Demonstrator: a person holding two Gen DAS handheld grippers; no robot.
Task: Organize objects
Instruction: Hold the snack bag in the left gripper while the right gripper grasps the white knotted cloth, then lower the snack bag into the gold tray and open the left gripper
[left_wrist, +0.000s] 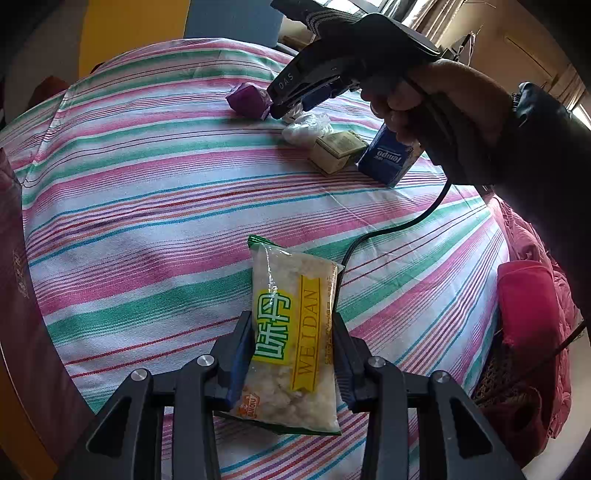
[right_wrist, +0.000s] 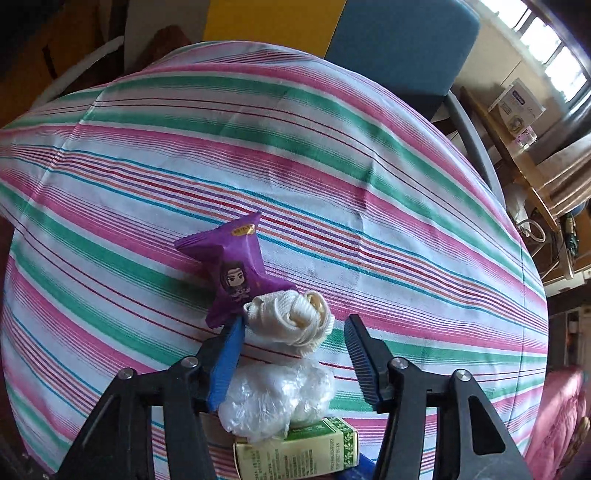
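My left gripper (left_wrist: 293, 325) is shut on a clear snack packet with a yellow and green label (left_wrist: 293, 332), held over the striped tablecloth (left_wrist: 147, 206). My right gripper (right_wrist: 295, 328) is open, its jaws either side of a knotted cream strap (right_wrist: 295, 317); it also shows in the left wrist view (left_wrist: 284, 107). A purple snack wrapper (right_wrist: 236, 269) lies just left of the strap and shows in the left wrist view too (left_wrist: 247, 99). A crumpled clear plastic bag (right_wrist: 280, 398), a green and cream small box (right_wrist: 299, 450) and a blue tissue pack (left_wrist: 388, 155) lie in a row behind.
A blue chair (right_wrist: 402, 48) stands at the table's far side. Pink bedding (left_wrist: 532, 325) lies off the table's right edge. A black cable (left_wrist: 388, 229) runs from the right gripper across the cloth. A cluttered shelf (right_wrist: 524, 122) is at the right.
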